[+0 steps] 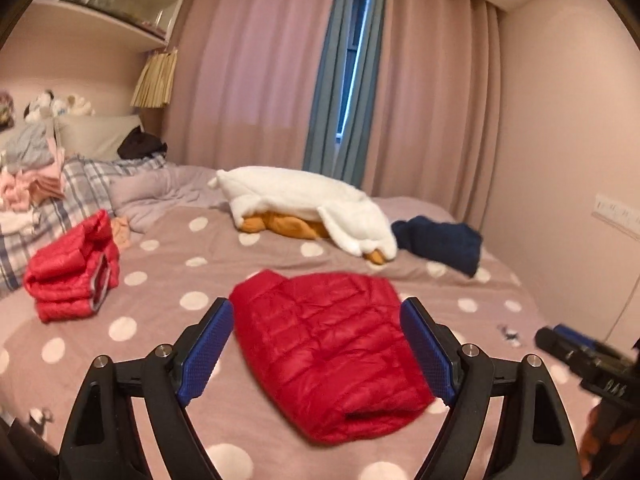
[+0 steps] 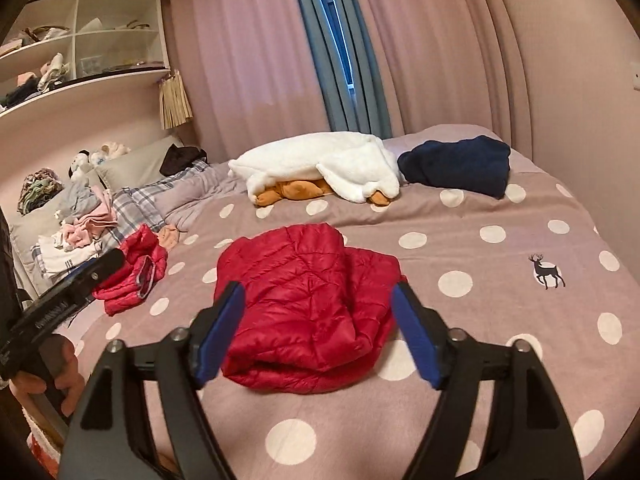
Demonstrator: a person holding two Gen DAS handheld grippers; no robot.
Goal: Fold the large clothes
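Note:
A folded red puffer jacket lies flat in the middle of the dotted bed cover. My left gripper hangs above its near side, jaws wide open, nothing between the blue pads. Seen from the left wrist, the jacket shows in the gap between them but lies on the bed below. My right gripper hovers over the jacket in the same way, open and empty. Each gripper also shows at the edge of the other view: the right gripper and the left gripper, held by a hand.
A second folded red jacket sits at the left. A white fleece garment over an orange one and a navy garment lie at the far side. A clothes pile lies by the pillows.

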